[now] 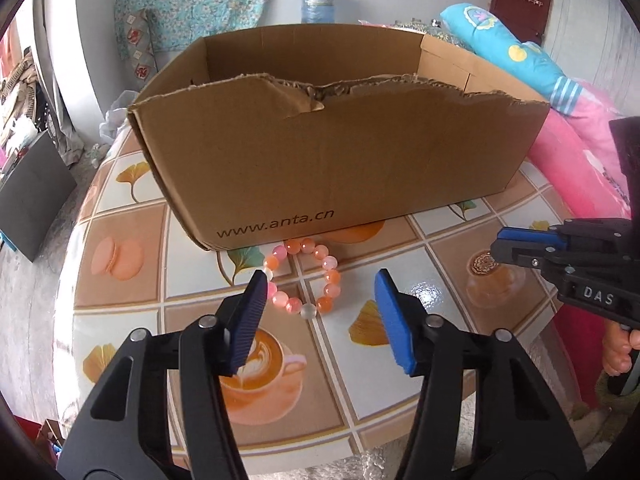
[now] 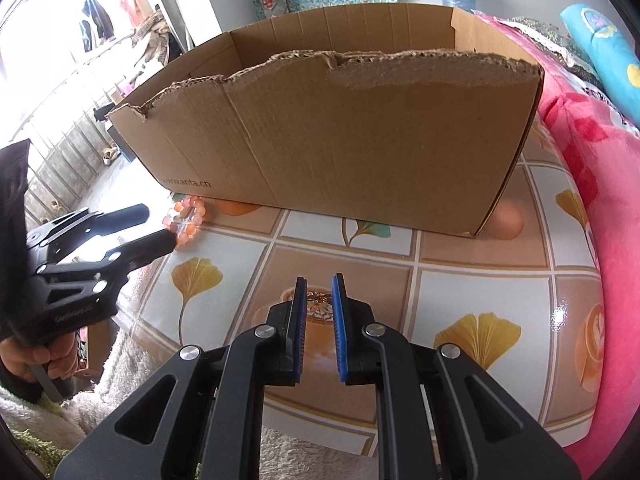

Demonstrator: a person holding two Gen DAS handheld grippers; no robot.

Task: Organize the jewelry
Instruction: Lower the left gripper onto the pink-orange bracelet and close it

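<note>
A bracelet of orange, pink and white beads (image 1: 308, 276) lies flat on the table just in front of the cardboard box (image 1: 340, 168). My left gripper (image 1: 322, 280) is open, its blue pads on either side of the bracelet and slightly nearer the camera. The bracelet also shows in the right wrist view (image 2: 186, 216), beside the left gripper's fingertips (image 2: 160, 236). My right gripper (image 2: 319, 280) is nearly shut with a narrow gap; a small gold piece of jewelry (image 2: 320, 298) shows between its pads. The right gripper also shows in the left wrist view (image 1: 500, 242).
The box (image 2: 340, 136) is open-topped with a torn front wall, printed www.anta.cn. The round table (image 1: 132, 304) has a tiled cloth with leaf and coffee prints. Pink bedding (image 2: 600, 208) and a blue pillow (image 1: 516, 52) lie right of the table.
</note>
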